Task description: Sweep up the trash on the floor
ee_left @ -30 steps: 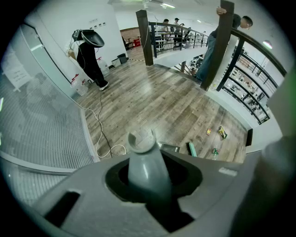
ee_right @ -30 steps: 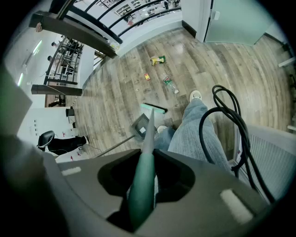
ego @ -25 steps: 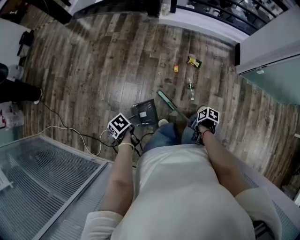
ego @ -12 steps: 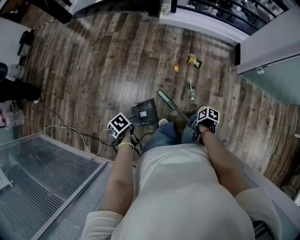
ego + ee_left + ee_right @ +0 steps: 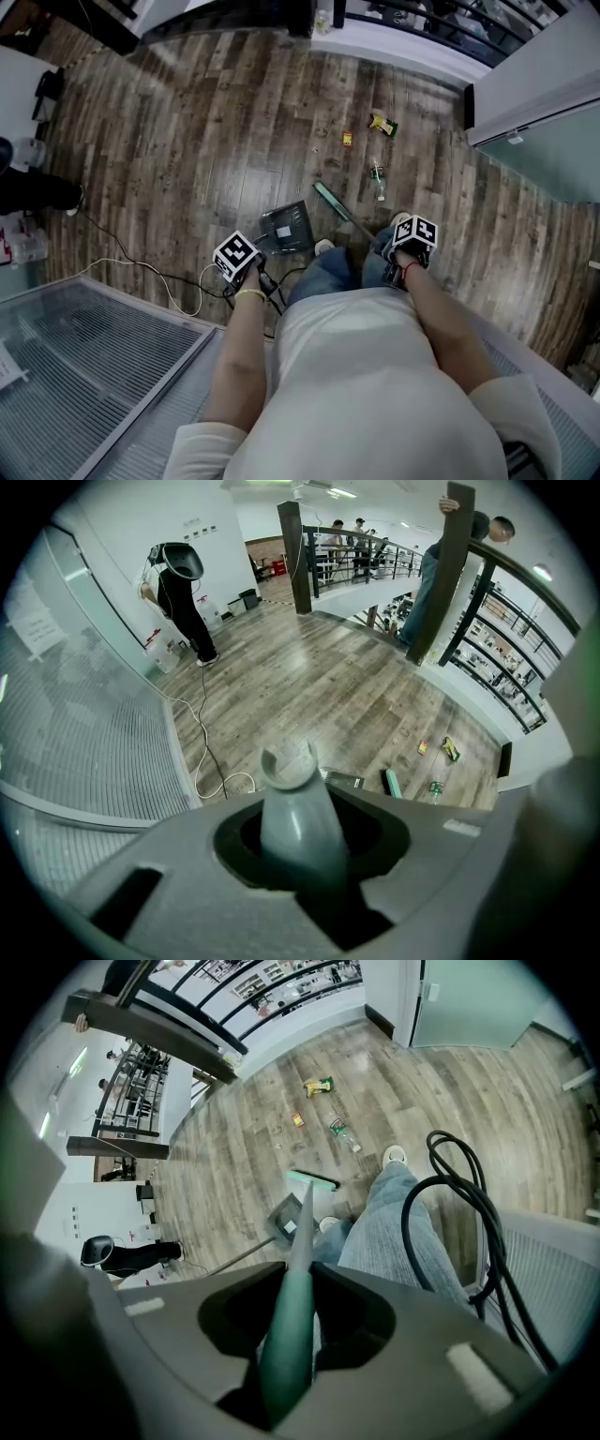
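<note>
Between jaws, close views only: left gripper grips dustpan handle, right gripper broom handle, likely.

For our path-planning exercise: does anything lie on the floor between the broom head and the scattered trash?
Nothing visible does. Only bare floorboards separate the head of the broom from the bottle, the small yellow piece and the green-yellow wrapper. The dustpan sits on the broom's other side.
</note>
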